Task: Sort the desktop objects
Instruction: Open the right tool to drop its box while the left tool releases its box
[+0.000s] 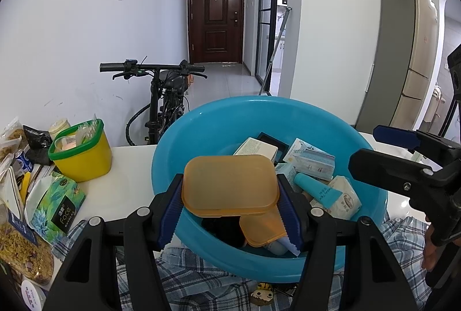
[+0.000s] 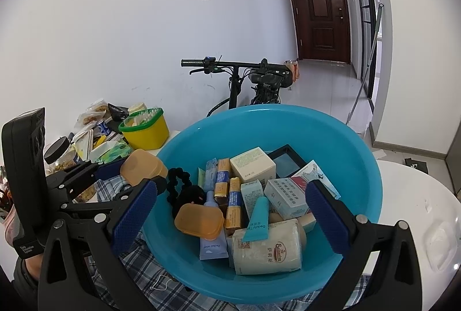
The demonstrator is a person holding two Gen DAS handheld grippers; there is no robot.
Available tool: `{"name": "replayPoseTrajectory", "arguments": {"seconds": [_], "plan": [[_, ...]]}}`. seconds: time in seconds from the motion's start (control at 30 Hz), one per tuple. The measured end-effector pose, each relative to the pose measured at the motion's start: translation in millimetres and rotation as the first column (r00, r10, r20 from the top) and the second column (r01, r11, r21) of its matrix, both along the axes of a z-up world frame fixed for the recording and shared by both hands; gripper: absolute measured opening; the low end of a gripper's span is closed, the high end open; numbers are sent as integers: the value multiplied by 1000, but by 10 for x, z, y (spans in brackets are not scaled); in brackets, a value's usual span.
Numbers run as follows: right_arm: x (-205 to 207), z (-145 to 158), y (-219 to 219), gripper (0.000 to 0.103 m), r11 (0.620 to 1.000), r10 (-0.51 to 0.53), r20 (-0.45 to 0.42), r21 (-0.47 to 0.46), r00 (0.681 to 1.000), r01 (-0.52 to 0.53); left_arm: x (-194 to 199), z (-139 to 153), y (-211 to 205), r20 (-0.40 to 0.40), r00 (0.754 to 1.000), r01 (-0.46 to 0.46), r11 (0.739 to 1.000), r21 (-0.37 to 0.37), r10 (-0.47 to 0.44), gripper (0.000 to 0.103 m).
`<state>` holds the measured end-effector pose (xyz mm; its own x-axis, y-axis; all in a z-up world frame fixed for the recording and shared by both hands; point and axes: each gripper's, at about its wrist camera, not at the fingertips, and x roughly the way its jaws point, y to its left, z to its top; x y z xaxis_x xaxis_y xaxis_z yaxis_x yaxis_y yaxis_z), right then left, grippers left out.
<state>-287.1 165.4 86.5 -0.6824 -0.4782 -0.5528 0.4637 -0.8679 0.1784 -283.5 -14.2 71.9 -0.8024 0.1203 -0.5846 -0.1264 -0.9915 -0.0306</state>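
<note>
A blue basin (image 1: pixel 178 144) stands on the white table, full of cosmetic boxes, tubes and a white bottle (image 2: pixel 268 247). My left gripper (image 1: pixel 230 213) is shut on an orange plastic box (image 1: pixel 230 184) and holds it over the basin's near left rim; it also shows in the right wrist view (image 2: pixel 141 167). A second orange box (image 2: pixel 198 220) lies inside the basin. My right gripper (image 2: pixel 230 218) is open and empty, its jaws spread over the basin (image 2: pixel 360 155). It shows at the right of the left wrist view (image 1: pixel 386 155).
A yellow tub with a green rim (image 1: pixel 83 152) stands left of the basin. Snack bags, a tissue pack (image 1: pixel 54 204) and a jar crowd the table's left side. A plaid cloth (image 1: pixel 196 282) lies under the basin. A bicycle (image 1: pixel 164 98) stands behind the table.
</note>
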Motion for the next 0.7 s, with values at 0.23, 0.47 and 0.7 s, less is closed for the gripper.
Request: {"name": "replayPoseTrajectory", "arguments": {"seconds": [0.23, 0.47, 0.7], "plan": [[-12, -18, 16, 103, 1000, -4, 6, -7, 1000, 4, -43, -28, -26, 6, 1000, -7, 1000, -5, 7, 64], [-17, -31, 29, 103, 1000, -10, 10, -4, 1000, 10, -64, -77, -33, 0, 1000, -14, 1000, -14, 14, 64], [-2, -13, 31, 103, 1000, -7, 12, -10, 1000, 7, -33, -51, -36, -17, 1000, -2, 1000, -7, 2, 64]]}}
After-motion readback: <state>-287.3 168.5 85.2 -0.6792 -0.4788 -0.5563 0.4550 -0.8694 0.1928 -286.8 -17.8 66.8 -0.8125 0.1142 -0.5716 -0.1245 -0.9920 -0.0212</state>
